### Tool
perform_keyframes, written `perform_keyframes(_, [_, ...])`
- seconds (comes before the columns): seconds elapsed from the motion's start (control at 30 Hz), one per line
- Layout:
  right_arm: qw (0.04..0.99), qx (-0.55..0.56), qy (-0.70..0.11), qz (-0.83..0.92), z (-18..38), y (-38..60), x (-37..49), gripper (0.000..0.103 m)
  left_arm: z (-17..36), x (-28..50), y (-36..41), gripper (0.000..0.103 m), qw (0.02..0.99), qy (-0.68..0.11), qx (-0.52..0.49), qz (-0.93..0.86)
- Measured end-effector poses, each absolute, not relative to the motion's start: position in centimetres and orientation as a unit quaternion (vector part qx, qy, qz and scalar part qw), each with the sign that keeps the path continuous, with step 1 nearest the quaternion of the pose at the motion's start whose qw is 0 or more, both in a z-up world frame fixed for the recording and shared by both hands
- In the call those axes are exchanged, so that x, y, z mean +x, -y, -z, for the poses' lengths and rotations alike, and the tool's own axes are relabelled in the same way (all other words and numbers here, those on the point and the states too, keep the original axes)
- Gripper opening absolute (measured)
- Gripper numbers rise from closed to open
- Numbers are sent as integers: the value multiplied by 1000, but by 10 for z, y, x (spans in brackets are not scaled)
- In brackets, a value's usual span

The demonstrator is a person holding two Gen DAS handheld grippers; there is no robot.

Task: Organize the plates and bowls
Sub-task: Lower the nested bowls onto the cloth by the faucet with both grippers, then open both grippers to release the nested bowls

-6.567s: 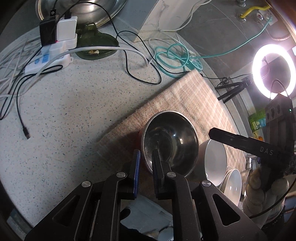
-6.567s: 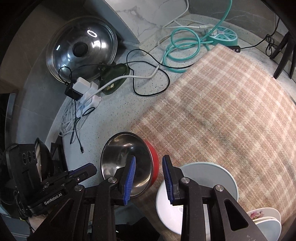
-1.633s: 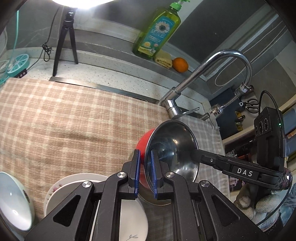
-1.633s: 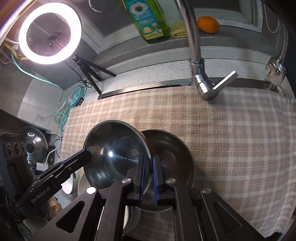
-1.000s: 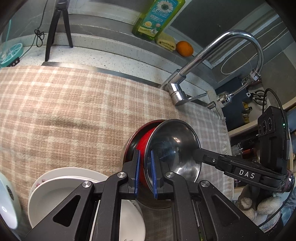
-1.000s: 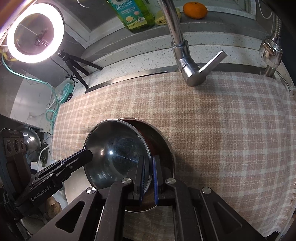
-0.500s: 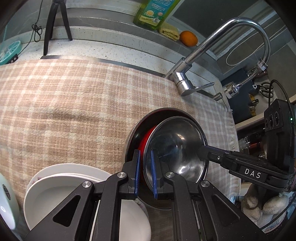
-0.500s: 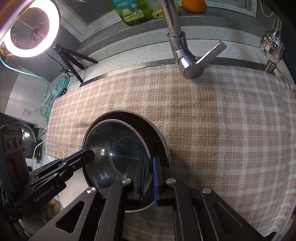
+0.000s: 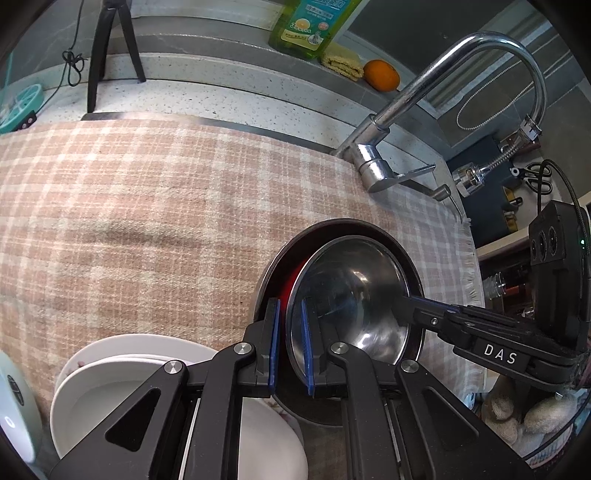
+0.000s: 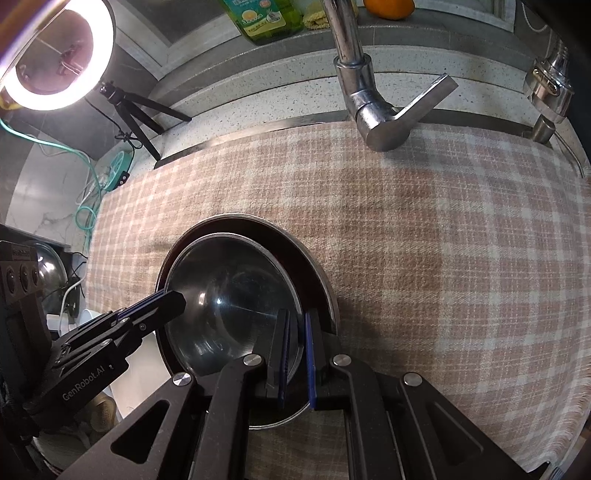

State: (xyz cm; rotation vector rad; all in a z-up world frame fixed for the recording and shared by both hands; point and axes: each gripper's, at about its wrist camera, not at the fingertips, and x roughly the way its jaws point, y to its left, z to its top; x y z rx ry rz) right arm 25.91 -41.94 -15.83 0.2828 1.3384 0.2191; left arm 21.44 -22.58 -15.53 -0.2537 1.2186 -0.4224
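A steel bowl with a red outside [image 9: 351, 295] sits nested inside a larger steel bowl [image 9: 373, 229] on the plaid cloth [image 9: 147, 221]. My left gripper [image 9: 288, 347] is shut on the near-left rim of the red-sided bowl. My right gripper [image 10: 295, 354] is shut on its opposite rim [image 10: 229, 295]; the larger bowl's rim [image 10: 314, 266] shows around it. The right gripper's fingers [image 9: 424, 314] reach into the bowl in the left wrist view. A stack of white plates [image 9: 129, 384] lies just left of the bowls.
A chrome faucet [image 9: 424, 110] and its lever [image 10: 406, 110] stand behind the cloth. A dish soap bottle [image 9: 310, 26], a sponge and an orange [image 9: 380, 75] are on the ledge. A ring light on a tripod [image 10: 55, 55] is at the back left. A pale bowl [image 9: 14, 402] is at far left.
Both grippers have carried the red-sided bowl from the left counter to the cloth by the faucet and lowered it into the larger steel bowl. Over the last half second it settled slightly lower.
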Motion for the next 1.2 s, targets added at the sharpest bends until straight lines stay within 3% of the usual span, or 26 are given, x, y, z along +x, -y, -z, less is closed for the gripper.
perform_keyframes(1.0, [806, 106, -572, -114, 114, 410, 249, 17, 126, 205, 209, 13, 800, -546, -135, 209])
perform_keyframes(1.2, [817, 111, -549, -137, 95, 394, 242, 27, 107, 190, 188, 13, 813, -524, -152, 203])
